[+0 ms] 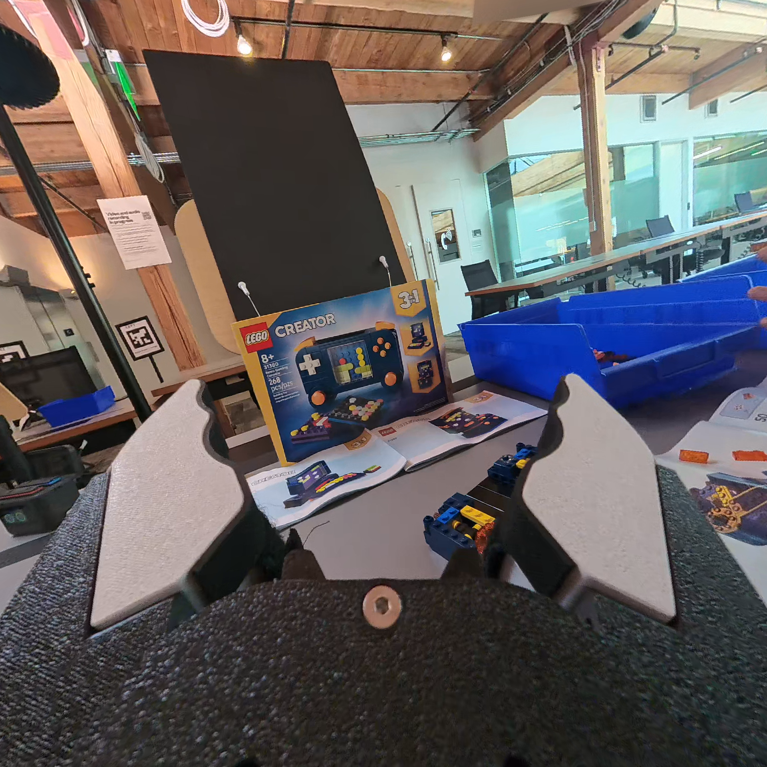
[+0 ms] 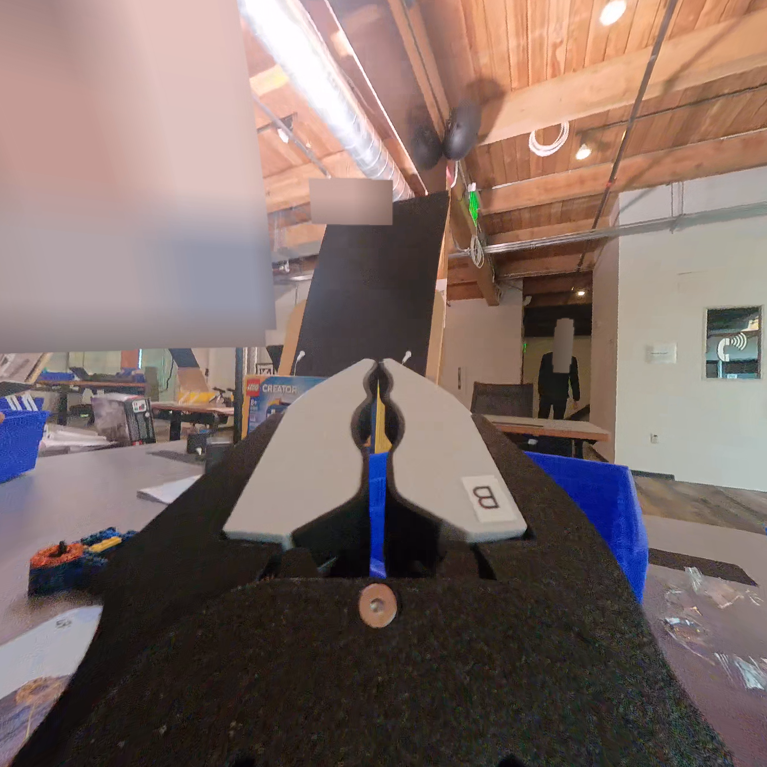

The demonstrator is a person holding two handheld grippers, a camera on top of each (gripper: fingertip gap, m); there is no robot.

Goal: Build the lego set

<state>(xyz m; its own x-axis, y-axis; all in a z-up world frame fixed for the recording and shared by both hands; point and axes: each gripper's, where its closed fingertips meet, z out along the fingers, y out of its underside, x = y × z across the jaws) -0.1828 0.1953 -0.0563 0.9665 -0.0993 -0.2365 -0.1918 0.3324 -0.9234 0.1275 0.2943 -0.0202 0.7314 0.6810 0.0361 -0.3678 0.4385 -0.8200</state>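
My left gripper (image 1: 384,382) is wide open and empty, above the grey table (image 1: 373,523). Between and beyond its fingers stands a toy brick box (image 1: 344,369) with two booklets (image 1: 328,477) lying in front of it. A partly built dark blue brick model (image 1: 460,523) with yellow and orange parts lies by the right finger (image 1: 589,489). My right gripper (image 2: 378,362) is shut, its fingertips meeting. Only the box's yellow edge and a blue bin (image 2: 589,506) behind it show through the slit. The brick model (image 2: 70,556) lies to the right gripper's lower left.
Blue bins (image 1: 581,365) stand at the back right with a hand (image 1: 757,294) on one. An open booklet (image 1: 726,498) bears loose orange bricks (image 1: 694,456). A black board (image 1: 265,186) leans behind the box. Clear plastic bags (image 2: 705,614) lie at right. A person (image 2: 558,390) stands far off.
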